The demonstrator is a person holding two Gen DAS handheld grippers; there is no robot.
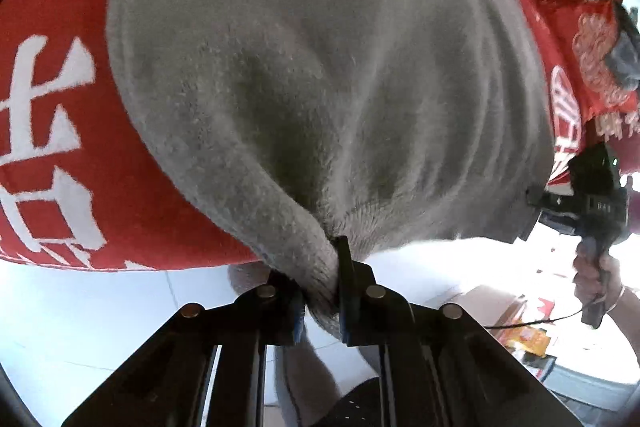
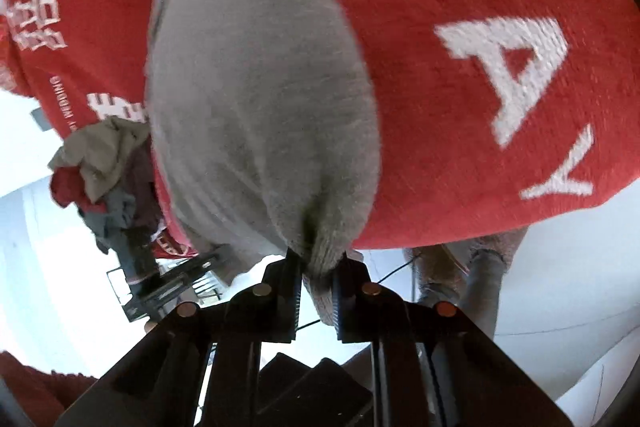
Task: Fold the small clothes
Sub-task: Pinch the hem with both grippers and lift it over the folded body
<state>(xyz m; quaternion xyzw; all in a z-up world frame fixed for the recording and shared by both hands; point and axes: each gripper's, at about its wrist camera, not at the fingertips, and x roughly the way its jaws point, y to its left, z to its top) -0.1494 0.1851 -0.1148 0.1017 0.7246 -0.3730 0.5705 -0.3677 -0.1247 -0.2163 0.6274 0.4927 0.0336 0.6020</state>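
Note:
A grey fleece garment (image 1: 320,87) lies spread over a red cloth (image 1: 60,147) with white lettering. My left gripper (image 1: 320,291) is shut on a bunched corner of the grey garment at its near edge. My right gripper (image 2: 318,287) is shut on another bunched corner of the same garment (image 2: 260,107). The right gripper also shows in the left wrist view (image 1: 592,203), at the garment's right edge, held by a hand. The left gripper shows dimly in the right wrist view (image 2: 168,283) at the lower left.
The red cloth (image 2: 480,67) covers the work surface. A pile of mixed clothes (image 2: 104,163) lies at the left in the right wrist view and shows in the left wrist view (image 1: 624,47) at the far right. A light floor (image 1: 100,327) lies below the near edge.

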